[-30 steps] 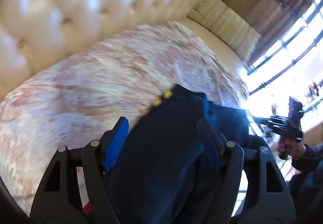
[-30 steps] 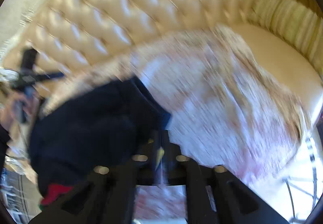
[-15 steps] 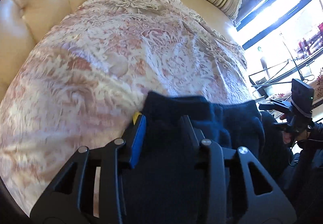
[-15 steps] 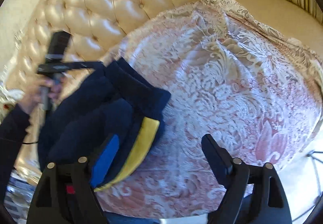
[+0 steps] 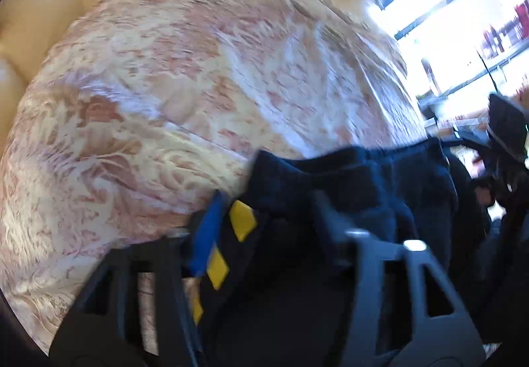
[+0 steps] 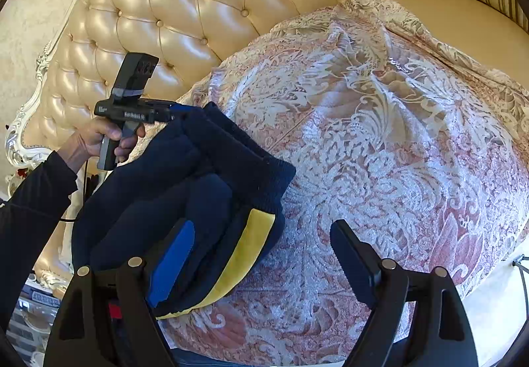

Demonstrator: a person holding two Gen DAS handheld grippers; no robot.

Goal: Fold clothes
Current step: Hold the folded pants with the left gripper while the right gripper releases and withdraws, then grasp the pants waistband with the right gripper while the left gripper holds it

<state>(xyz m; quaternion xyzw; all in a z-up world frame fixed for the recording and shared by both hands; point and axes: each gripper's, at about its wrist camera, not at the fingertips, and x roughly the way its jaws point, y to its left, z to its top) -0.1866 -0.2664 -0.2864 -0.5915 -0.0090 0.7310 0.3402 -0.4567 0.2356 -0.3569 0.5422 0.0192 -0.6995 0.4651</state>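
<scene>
Right wrist: right tongs [image 6: 264, 254] gape empty; left tongs [image 5: 264, 221] opening around navy garment [image 6: 185, 175] on bedspread [image 6: 396, 135].

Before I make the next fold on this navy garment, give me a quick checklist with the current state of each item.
1. Right gripper released: ok. Its jaws stand wide, with the garment's yellow-striped edge between them but not pinched.
2. Left gripper free of cloth: not ok. Garment lies between its jaws, which are opening; the blurred view hides whether the pads still press.
3. Garment resting on the bedspread: ok, it lies bunched on the side near the left hand.
4. Garment flat and smooth: not ok, it is thick and layered.
5. Bare bedspread beside it for the fold: ok.
6. Left wrist view sharp: not ok, blurred.
</scene>
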